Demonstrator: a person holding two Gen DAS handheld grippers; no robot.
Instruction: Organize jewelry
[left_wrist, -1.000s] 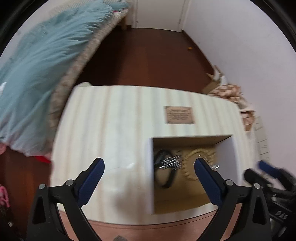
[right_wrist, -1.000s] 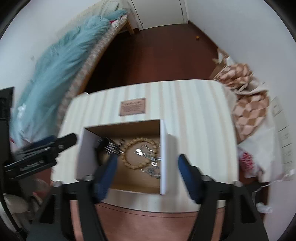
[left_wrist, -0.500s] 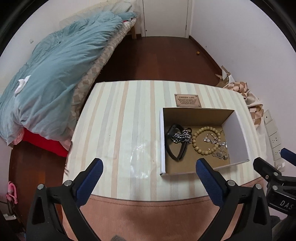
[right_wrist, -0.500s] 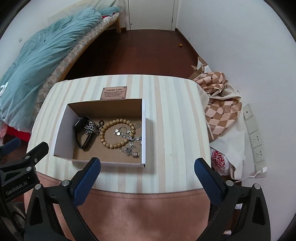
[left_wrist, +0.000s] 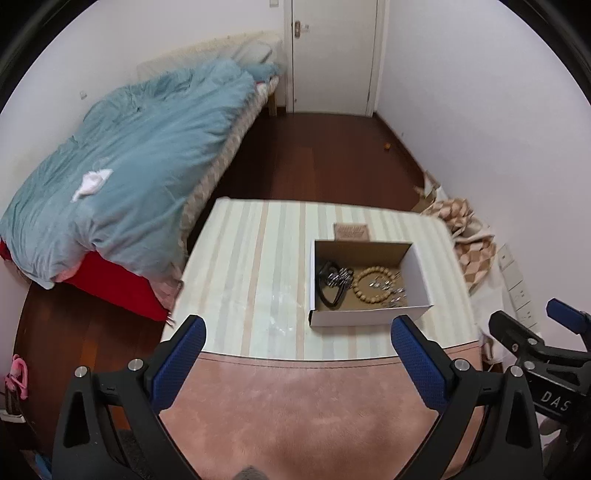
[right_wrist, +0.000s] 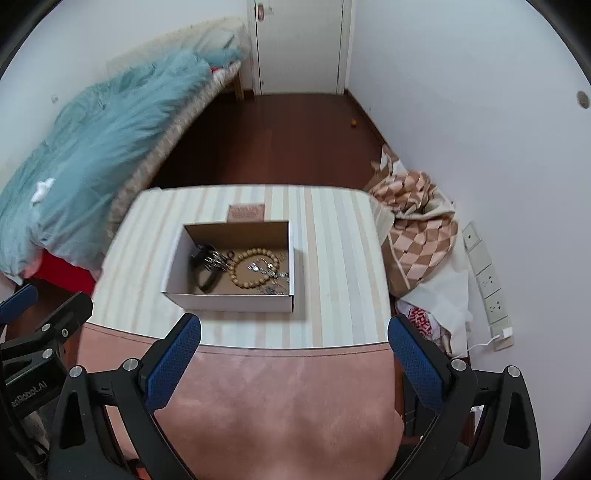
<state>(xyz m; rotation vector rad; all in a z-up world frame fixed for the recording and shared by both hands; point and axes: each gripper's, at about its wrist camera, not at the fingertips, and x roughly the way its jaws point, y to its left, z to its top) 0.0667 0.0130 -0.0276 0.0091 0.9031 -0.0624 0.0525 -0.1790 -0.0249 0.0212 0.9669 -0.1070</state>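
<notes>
A white cardboard box (left_wrist: 421, 273) (right_wrist: 229, 302) stands open on the striped table (left_wrist: 258, 258) (right_wrist: 332, 240). Inside lie a wooden bead bracelet (left_wrist: 369, 291) (right_wrist: 251, 284), a black band (left_wrist: 328, 291) (right_wrist: 205, 280) and silver chain pieces (left_wrist: 388, 286) (right_wrist: 269, 271). My left gripper (left_wrist: 295, 350) is open and empty, held back over the pink table front, well short of the box. My right gripper (right_wrist: 293, 350) is also open and empty, at a like distance. Each gripper shows at the edge of the other's view.
A small brown sign plate (left_wrist: 351, 230) (right_wrist: 246, 213) lies behind the box. A bed with a blue duvet (left_wrist: 129, 166) stands left. A checkered cloth (right_wrist: 417, 229) is heaped at the right by the wall, with sockets (right_wrist: 484, 273) beside it.
Both grippers have pulled back and up from the box, which now looks smaller and farther. The jewelry in the box has not moved. Both stay open.
</notes>
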